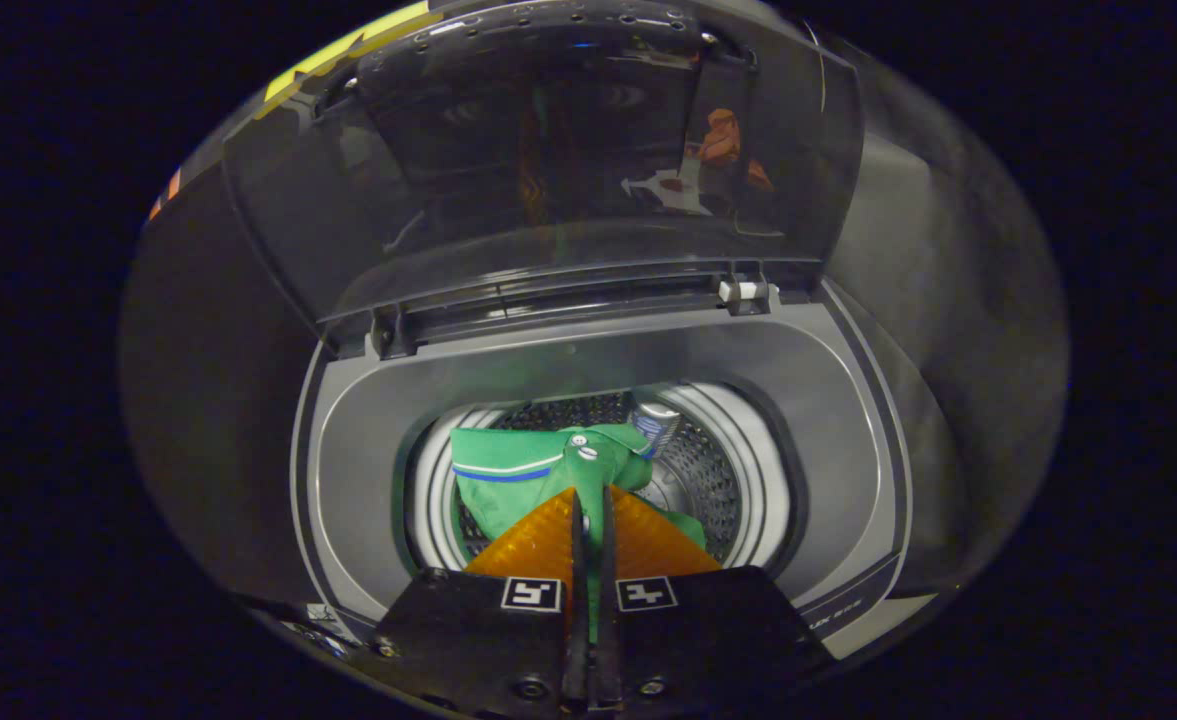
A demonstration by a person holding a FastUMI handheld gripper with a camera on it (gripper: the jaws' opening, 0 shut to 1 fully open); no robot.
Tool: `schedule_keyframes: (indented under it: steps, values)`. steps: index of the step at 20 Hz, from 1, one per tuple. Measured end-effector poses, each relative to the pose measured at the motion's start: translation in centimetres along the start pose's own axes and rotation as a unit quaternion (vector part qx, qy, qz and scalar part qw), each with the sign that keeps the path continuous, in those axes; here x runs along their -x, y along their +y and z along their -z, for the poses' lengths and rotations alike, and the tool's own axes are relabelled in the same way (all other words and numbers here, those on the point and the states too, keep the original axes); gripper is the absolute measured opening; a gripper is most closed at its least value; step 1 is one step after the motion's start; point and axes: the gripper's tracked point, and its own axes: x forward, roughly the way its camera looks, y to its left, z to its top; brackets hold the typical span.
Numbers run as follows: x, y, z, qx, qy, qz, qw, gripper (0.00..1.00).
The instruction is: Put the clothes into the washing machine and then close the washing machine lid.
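The gripper [593,500] hangs over an open washer [368,440], its jaws clenched on a green shirt [518,470] that dangles into the metal drum [708,480]. The glossy dark lid [548,180] stands raised behind the opening. Grey cloth [948,300] hangs beside the machine.

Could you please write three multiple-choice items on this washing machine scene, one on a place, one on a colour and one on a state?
1. Where is the garment?
A. on the floor
B. over the drum opening, pinched between the fingers
C. draped on the lid

2. What colour is the garment?
A. green
B. red
C. white

3. How does the lid stand?
A. shut
B. taken off
C. raised open

Key: 1 B, the cloth hangs from the gripper above the drum; 2 A, it is green with a blue and white stripe; 3 C, the lid stands up behind the opening.
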Motion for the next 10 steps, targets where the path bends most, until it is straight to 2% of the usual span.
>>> schedule_keyframes:
  steps: [10]
  values:
    - [0.47, -0.17, 0.93, -0.017, 0.015, 0.014, 1.000, 0.11]
